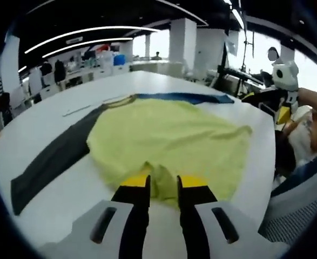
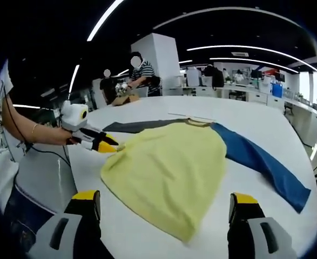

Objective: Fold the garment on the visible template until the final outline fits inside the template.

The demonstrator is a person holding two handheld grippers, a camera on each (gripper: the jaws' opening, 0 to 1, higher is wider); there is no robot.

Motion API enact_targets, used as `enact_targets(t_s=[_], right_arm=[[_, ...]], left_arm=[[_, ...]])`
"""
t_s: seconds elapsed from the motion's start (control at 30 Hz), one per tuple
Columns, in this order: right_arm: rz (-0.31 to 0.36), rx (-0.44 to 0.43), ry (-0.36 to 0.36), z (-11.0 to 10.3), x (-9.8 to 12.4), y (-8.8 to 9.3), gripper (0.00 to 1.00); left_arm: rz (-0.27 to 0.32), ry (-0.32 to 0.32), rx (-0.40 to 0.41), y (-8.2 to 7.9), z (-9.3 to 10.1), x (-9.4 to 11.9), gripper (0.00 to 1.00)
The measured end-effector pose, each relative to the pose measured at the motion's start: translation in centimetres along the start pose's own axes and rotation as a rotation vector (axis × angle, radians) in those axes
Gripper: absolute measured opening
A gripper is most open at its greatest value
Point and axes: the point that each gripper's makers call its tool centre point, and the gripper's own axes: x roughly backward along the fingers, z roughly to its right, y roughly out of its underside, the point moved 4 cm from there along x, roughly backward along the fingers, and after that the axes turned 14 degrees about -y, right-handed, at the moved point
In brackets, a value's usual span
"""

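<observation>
Fabric sits pinched between the jaws of the left gripper [image 1: 162, 190] in the left gripper view: its two black, yellow-tipped jaws are clenched on a hem edge of the pale yellow long-sleeved garment [image 1: 169, 137], which spreads away from the gripper across the white desk [image 1: 50, 189]. Out to the gripper's left a dark grey sleeve [image 1: 53, 156] runs diagonally along the desk, and at the far side of the cloth a blue sleeve [image 1: 185, 97] lies stretched along the top edge. No template outline can be made out on the desk from here.

Right gripper view next: the right gripper [image 2: 163, 208] is released, its jaws standing wide apart with nothing between them, hovering just short of the near corner of the yellow body. Ahead and to the left the left gripper [image 2: 112, 147] shows again, held in a person's hand [image 2: 58, 135], its tip meeting the garment's edge. The blue sleeve [image 2: 266, 164] reaches off to the right of the gripper, fully extended, and the grey sleeve [image 2: 142, 125] lies beyond the body.

As a judgement, the folding is at an early stage: the body is partly gathered and skewed, both sleeves are spread out flat, and no finished fold is evident. Sleeves need bringing in and the body folding down before the outline could fit any template.
</observation>
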Motion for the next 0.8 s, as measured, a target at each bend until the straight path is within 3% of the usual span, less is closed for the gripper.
enact_targets(t_s=[0.43,0.8], right_arm=[[-0.045,-0.042,0.048,0.7,-0.3,1.9,0.92],[-0.093,-0.135,0.129,2.1,-0.4,4.3,0.72]], left_arm=[[-0.090,0.014,0.020,1.8,0.5,-0.8,0.12],[-0.117,0.010,0.039,2.4,0.6,-1.4,0.11]])
